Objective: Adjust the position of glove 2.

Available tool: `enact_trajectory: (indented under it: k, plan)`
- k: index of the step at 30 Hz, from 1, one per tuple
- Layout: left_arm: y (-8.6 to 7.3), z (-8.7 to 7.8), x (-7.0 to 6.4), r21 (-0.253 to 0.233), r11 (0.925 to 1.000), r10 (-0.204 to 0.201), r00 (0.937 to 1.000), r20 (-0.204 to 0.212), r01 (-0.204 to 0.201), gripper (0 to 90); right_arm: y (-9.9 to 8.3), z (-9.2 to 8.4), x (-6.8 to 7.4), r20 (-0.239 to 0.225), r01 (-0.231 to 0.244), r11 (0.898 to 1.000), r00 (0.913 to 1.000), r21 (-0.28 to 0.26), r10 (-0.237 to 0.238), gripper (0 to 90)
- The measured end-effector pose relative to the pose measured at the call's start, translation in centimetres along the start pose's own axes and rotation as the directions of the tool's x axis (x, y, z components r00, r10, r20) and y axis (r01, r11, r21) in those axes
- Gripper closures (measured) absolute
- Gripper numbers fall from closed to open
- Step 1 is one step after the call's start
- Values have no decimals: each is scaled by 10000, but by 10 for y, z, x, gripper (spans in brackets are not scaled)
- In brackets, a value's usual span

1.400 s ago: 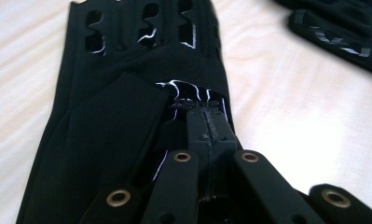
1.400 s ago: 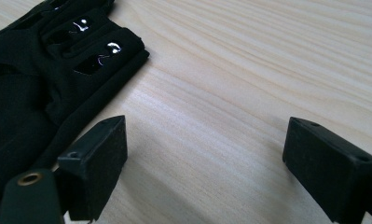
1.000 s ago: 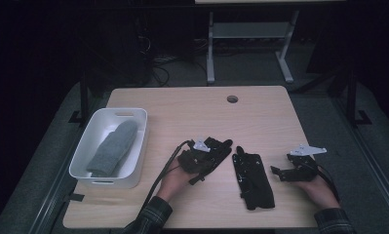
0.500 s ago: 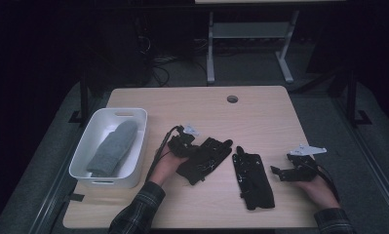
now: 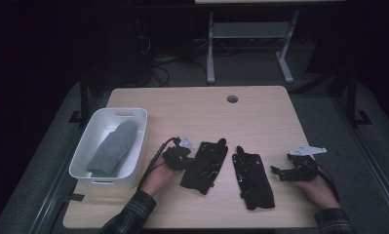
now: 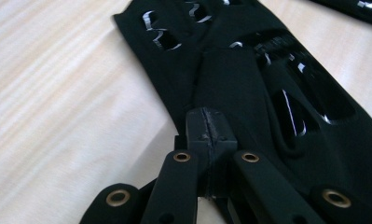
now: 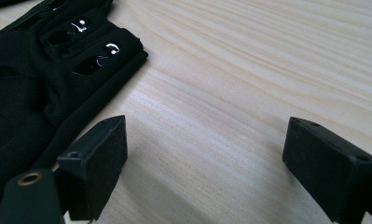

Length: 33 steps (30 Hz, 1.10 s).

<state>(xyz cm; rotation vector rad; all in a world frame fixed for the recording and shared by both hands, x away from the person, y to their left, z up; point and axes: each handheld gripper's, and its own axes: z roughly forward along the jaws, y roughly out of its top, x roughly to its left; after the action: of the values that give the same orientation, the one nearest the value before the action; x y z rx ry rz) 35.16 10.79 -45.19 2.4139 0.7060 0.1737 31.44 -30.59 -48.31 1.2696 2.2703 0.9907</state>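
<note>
Two black gloves lie flat near the table's front edge, the left glove [image 5: 205, 166] and the right glove [image 5: 253, 181]. My left gripper [image 5: 190, 159] rests at the left glove's left edge. In the left gripper view its jaws are pressed together, so the gripper [image 6: 207, 122] is shut, tips against the glove [image 6: 249, 74] with no fabric visibly between them. My right gripper [image 5: 276, 171] sits on the wood to the right of the right glove. It [image 7: 207, 140] is open over bare table, with that glove [image 7: 39, 79] beside one jaw.
A white bin [image 5: 84, 161] at the table's left holds a grey mitten [image 5: 113, 148]. A round cable hole [image 5: 232, 99] is in the far part of the wooden tabletop [image 5: 192, 112]. A desk frame [image 5: 250, 34] stands on the floor beyond.
My left gripper moved left, from on top of the left glove to its left edge, then slightly toward the person. The right gripper has not moved.
</note>
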Motion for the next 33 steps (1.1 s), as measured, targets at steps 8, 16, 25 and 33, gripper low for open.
enact_trajectory:
  k: [8, 16, 25, 33]
  plan:
    - [-8, -6, -19, 131, 9992, 380, 9983, 448, -386, 871, 0, 0, 0, 4, 12, 10000, 10000, 10, -12, 132]
    - [-11, -12, -16, -78, 10000, -13, 9997, 251, 15, 644, 0, 0, 1, -4, -24, 10000, 10000, 15, 24, 145]
    - [-21, -17, -7, -469, 9950, -857, 9946, 583, 884, 374, 8, -18, 12, -706, 72, 10000, 9975, -37, -75, 649]
    - [-28, -22, -6, -589, 9932, -974, 9939, 525, 1004, 335, 9, -23, 40, -2039, 819, 9963, 9761, 240, -754, 896]
